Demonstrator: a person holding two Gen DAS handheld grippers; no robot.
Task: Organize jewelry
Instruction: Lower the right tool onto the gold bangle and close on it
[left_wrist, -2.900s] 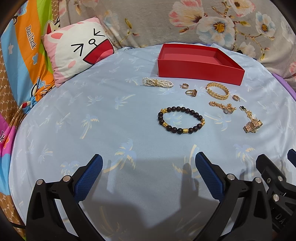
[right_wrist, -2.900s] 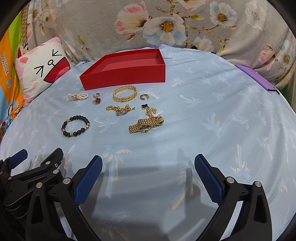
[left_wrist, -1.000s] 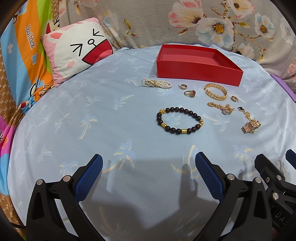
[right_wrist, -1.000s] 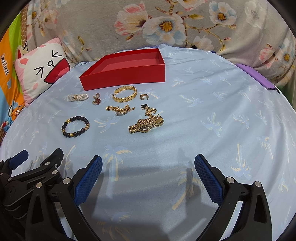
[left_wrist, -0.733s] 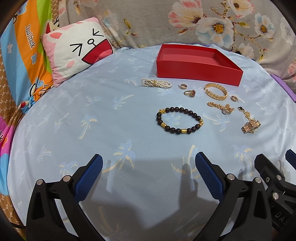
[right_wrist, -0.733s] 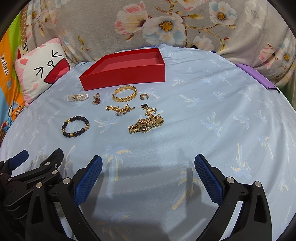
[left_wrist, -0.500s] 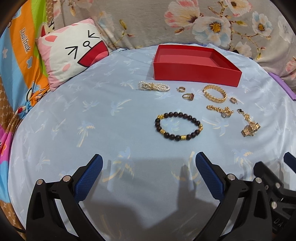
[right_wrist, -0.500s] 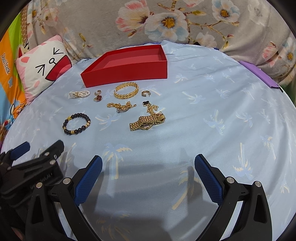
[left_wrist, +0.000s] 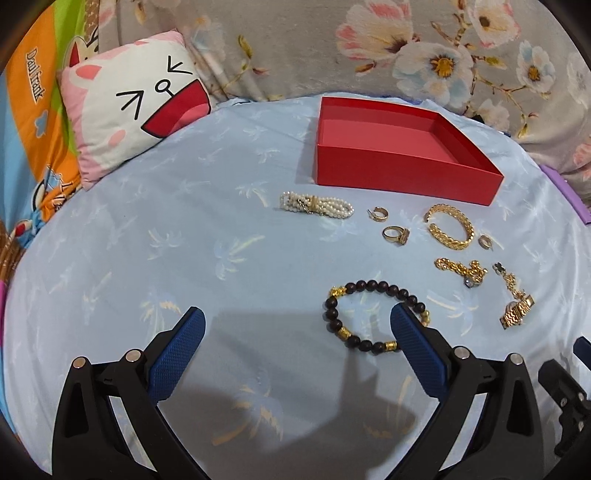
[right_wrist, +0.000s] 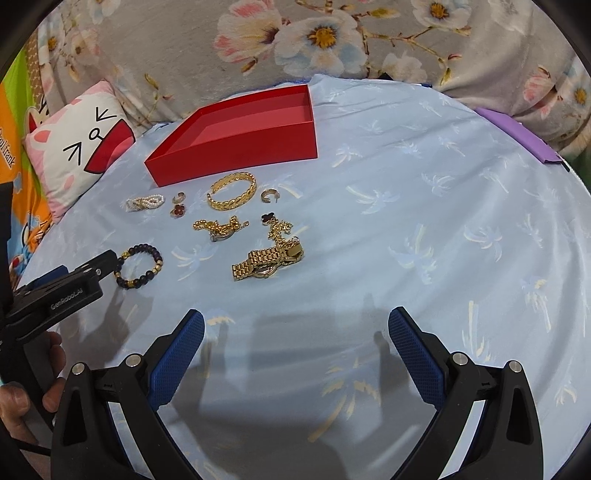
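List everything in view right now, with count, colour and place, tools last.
red box: 1, red, empty, far side of sheet
pearl bracelet: 1, white, in front of box
gold bangle: 1, gold, near box
rings: 3, gold, around bangle
gold chain: 1, mid-cluster
gold watch: 1, nearest right tool
beaded bracelet: 1, dark with gold, by left tool
cushion: 1, pink-white, far left
left tool: open
right tool: open
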